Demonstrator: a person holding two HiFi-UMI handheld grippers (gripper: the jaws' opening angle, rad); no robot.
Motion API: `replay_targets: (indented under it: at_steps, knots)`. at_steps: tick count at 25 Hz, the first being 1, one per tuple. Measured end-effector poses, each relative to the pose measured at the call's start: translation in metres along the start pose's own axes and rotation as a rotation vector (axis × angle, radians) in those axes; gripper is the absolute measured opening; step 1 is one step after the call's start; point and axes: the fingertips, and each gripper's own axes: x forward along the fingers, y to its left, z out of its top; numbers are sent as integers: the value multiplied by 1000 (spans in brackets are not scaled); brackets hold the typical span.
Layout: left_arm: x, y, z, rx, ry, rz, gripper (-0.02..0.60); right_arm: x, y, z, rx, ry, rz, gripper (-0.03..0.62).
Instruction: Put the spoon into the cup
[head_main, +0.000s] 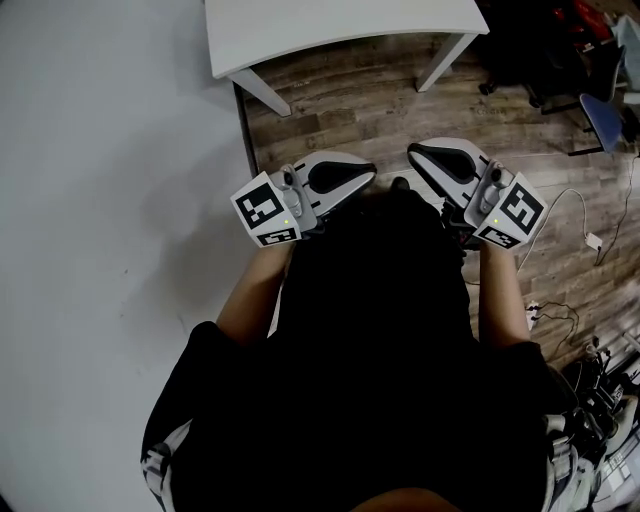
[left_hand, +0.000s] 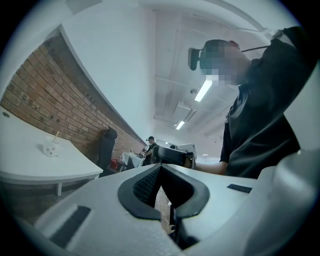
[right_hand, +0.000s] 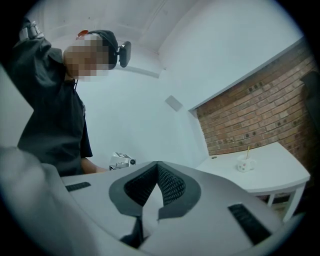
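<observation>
A small white cup (left_hand: 50, 149) stands on a white table (left_hand: 30, 167) by the brick wall, with a thin spoon handle (left_hand: 56, 136) sticking up out of it. In the right gripper view the same cup (right_hand: 244, 165) and spoon (right_hand: 248, 150) sit on that table (right_hand: 272, 175). The head view cuts the cup off. My left gripper (head_main: 365, 170) and right gripper (head_main: 415, 152) are held close to my body, tips turned toward each other, well away from the table (head_main: 330, 25). Both the left gripper (left_hand: 161, 167) and the right gripper (right_hand: 158, 165) are shut and hold nothing.
A white wall (head_main: 100, 200) runs along my left and wooden floor (head_main: 350, 110) lies ahead. Cables and a plug (head_main: 592, 240) trail on the right, near a blue chair (head_main: 605, 115). A black office chair (left_hand: 106, 145) and another person (left_hand: 149, 145) are far off.
</observation>
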Motion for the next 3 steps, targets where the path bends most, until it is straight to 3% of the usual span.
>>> replay_targets:
  at_steps: [3]
  knots:
    - [-4, 2, -4, -1, -12, -3, 15, -5, -1, -9, 21, 11, -20, 6]
